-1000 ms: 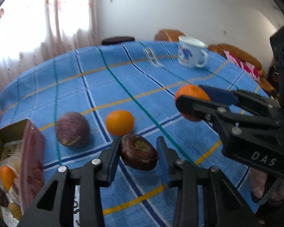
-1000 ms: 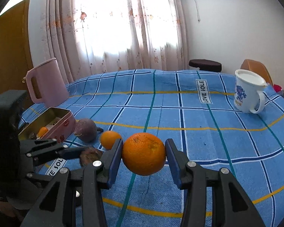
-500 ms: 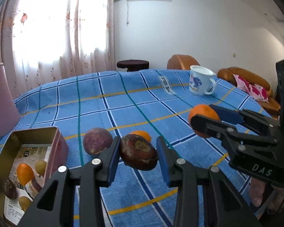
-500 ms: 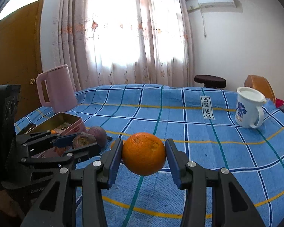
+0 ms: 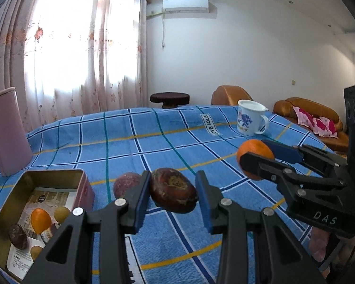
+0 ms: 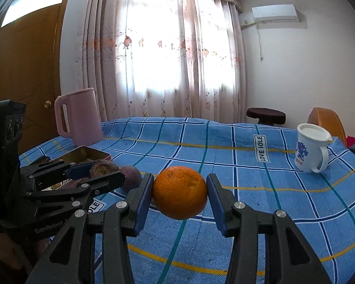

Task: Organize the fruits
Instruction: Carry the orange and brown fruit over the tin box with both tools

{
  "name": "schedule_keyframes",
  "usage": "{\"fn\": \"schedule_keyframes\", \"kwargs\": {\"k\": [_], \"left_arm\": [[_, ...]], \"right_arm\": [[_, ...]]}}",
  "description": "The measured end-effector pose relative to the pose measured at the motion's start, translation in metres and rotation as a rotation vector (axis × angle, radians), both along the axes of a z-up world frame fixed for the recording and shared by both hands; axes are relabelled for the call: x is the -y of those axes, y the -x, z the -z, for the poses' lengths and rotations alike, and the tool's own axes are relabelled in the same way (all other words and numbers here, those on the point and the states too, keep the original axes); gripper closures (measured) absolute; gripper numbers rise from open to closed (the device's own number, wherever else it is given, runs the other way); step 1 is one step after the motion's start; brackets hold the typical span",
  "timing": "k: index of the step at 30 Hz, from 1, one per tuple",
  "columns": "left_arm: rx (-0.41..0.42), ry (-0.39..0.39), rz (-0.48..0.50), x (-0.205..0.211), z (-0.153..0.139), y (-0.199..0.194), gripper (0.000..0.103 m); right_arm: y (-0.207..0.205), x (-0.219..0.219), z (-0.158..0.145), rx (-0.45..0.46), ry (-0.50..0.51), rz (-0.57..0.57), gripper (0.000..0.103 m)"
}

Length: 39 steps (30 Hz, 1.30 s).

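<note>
My left gripper (image 5: 174, 193) is shut on a dark brown wrinkled fruit (image 5: 174, 193), held above the blue checked cloth. My right gripper (image 6: 179, 193) is shut on an orange (image 6: 179, 193), also lifted off the table. In the left wrist view the right gripper (image 5: 254, 158) with its orange (image 5: 253, 148) hangs to the right. In the right wrist view the left gripper (image 6: 101, 171) sits at the left with the brown fruit (image 6: 100, 168). A purple fruit (image 5: 125, 184) lies on the cloth just behind the left fingers. An open tin box (image 5: 14, 217) at lower left holds several small fruits.
A pink jug (image 6: 79, 116) stands at the far left of the table (image 6: 248, 170). A white mug with a blue print (image 6: 311, 151) stands at the far right. A dark stool (image 6: 266, 114) and brown chairs (image 5: 307, 116) lie beyond the table.
Both grippers have lifted and tilted up with their fruits still held. The small orange on the cloth has passed out of sight behind the left gripper, and the tin box shows more fully.
</note>
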State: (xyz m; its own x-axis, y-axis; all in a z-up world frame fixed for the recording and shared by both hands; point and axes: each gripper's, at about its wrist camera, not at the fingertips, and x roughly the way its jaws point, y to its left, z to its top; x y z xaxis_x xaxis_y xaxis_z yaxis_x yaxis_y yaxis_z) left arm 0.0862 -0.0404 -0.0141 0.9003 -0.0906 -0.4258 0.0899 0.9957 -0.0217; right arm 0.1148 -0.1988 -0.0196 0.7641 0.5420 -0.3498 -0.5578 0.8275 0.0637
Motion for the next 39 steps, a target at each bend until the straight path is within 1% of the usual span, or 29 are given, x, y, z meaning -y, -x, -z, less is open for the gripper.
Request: {"fn": "schedule_keyframes", "kwargs": {"k": [7, 16, 25, 30, 39], "left_arm": [[0.045, -0.026, -0.018, 0.004, -0.003, 0.007, 0.063], [0.095, -0.039, -0.033, 0.005, -0.005, 0.018, 0.063], [0.110, -0.015, -0.031, -0.003, -0.007, 0.021, 0.063], [0.103, -0.003, -0.036, -0.010, -0.007, 0.023, 0.063], [0.100, 0.017, -0.070, -0.026, -0.010, 0.029, 0.063]], "right_arm": [[0.004, 0.001, -0.002, 0.027, -0.006, 0.000, 0.055], [0.007, 0.000, -0.003, 0.044, -0.001, 0.003, 0.055], [0.016, -0.005, -0.004, 0.083, 0.023, 0.010, 0.055], [0.014, -0.006, -0.006, 0.063, -0.003, -0.004, 0.055], [0.015, -0.026, -0.019, 0.091, 0.017, -0.042, 0.055]]}}
